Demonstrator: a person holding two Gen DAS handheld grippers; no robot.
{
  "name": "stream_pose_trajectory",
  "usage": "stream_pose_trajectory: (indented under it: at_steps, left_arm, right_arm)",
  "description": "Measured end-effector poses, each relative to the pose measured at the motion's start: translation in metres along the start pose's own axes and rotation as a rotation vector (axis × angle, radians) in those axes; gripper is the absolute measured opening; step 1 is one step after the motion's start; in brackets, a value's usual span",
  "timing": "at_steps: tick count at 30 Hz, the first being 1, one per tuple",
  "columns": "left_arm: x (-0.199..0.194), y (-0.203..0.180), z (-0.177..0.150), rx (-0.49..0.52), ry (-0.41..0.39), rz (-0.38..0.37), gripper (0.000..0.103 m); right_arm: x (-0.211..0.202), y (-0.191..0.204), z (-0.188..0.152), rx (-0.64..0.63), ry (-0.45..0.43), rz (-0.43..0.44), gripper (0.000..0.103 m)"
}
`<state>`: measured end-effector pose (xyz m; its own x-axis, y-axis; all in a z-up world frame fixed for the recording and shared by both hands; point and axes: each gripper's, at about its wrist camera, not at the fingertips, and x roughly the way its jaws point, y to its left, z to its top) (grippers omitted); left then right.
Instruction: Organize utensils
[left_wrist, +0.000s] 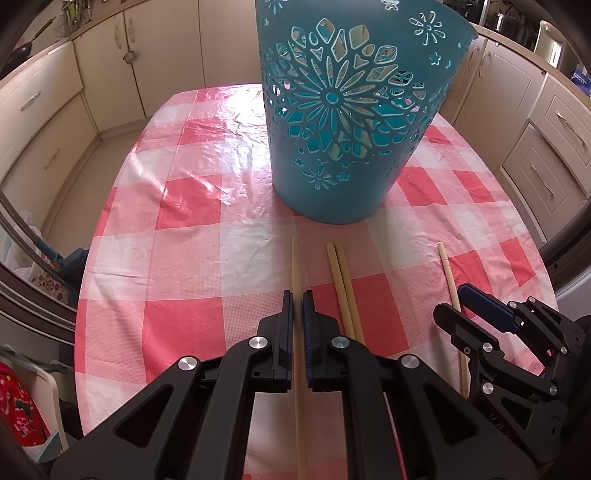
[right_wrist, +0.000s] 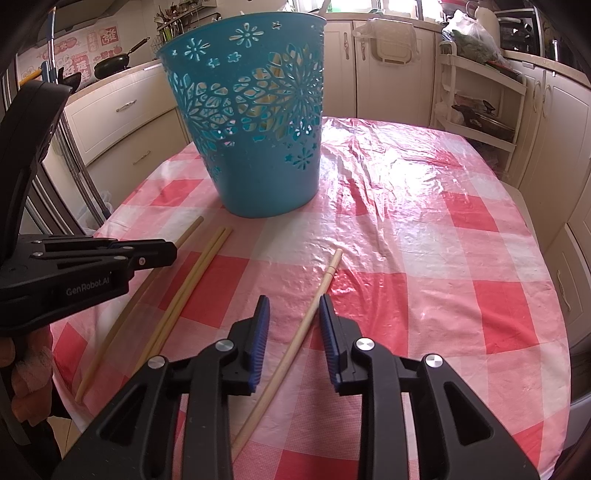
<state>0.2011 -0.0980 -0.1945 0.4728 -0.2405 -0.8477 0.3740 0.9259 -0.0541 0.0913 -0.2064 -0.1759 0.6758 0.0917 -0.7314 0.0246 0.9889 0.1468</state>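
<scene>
Chopsticks, four, pale wood, slim and round, flat on the table (left_wrist: 184, 221) under a glossy, wrinkled red-and-white checked plastic cloth (right_wrist: 424, 229). Leftmost chopstick (left_wrist: 296, 273) clamped between the nearly closed jaws of the left gripper (left_wrist: 297, 299). A touching pair of chopsticks (left_wrist: 341, 280) just to its right, side by side. Fourth chopstick (right_wrist: 317, 306) well apart on the right, between the partly spread jaws of the right gripper (right_wrist: 291, 302), close against the right blue ribbed pad (right_wrist: 327, 325) and clear of the left one; whether that pad touches it, not clear.

Beyond the chopsticks, a teal plastic basket (left_wrist: 343, 140), upright, tapering toward its base, walls pierced with flower and star cutouts. Pale stick shapes seen through the holes, leaning inside; how many, not clear.

Cream kitchen cabinets (right_wrist: 340, 74) around the table. Part of a hand (right_wrist: 26, 373) at the left edge of the right wrist view.
</scene>
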Motion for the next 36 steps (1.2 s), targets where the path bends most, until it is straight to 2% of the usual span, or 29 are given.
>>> stream_pose_trajectory:
  at_steps: [36]
  left_arm:
    - [-0.0014,0.0008,0.0021,-0.011,-0.005,-0.016,0.005]
  right_arm:
    - [0.0006,0.0028,0.0001,-0.006,-0.001,0.002,0.031]
